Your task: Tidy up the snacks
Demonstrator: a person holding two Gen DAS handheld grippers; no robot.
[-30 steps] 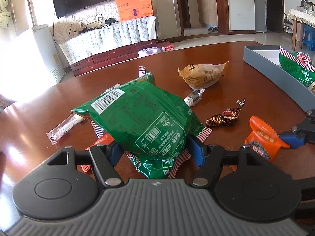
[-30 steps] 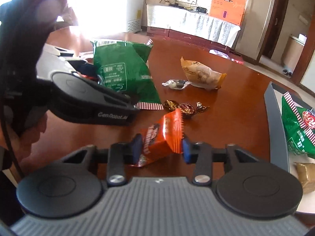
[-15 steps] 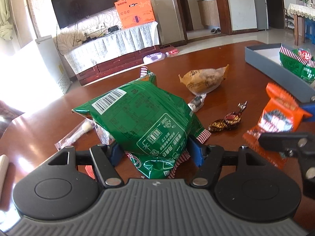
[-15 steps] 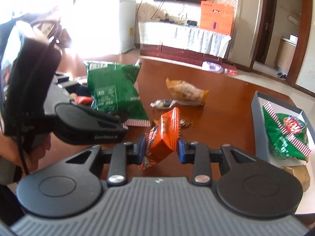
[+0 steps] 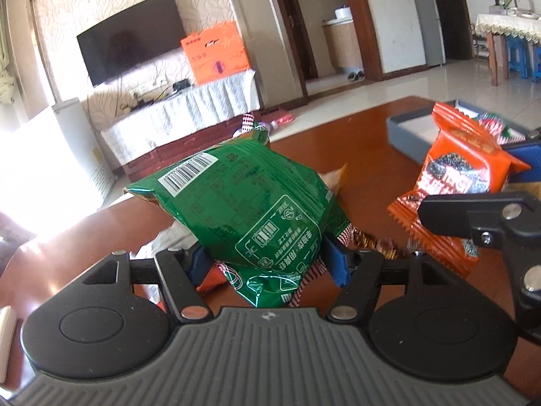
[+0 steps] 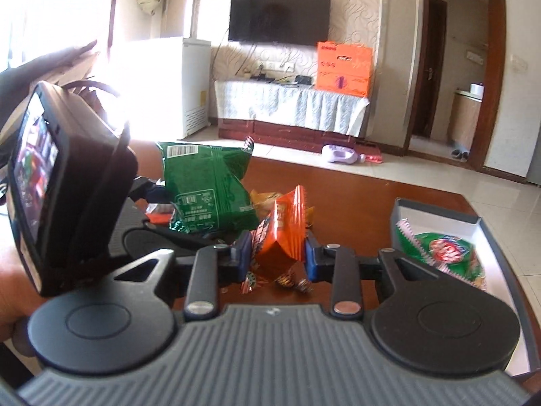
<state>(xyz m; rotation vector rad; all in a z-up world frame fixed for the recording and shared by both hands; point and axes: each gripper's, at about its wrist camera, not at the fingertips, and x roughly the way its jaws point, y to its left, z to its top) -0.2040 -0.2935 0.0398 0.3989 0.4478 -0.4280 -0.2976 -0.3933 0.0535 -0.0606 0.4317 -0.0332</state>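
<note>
The left gripper [image 5: 267, 260] is pinched on the lower end of a green snack bag [image 5: 243, 209], which hangs clear of the wooden table [image 5: 365, 155] with its long axis running up and away from the fingers, barcode end farthest out. Under it lie more sweets, some in shiny dark wrappers [image 6: 292, 280] just below both tools. To its right, close alongside, the right gripper [image 6: 279, 257] is pressed onto an orange snack packet [image 6: 284, 223], held on edge with its crimped end pointing up between the blue pads. The grey tray [image 6: 436, 211] lies ahead and to the right of the right tool, well apart from the left one, and already holds a green-wrapped snack [image 6: 446, 253] with a red logo. So the right hand looks the nearer to the tray; I'd judge it needs only a swing to its right to drop the orange packet in, while the left has to cross behind or after it
</note>
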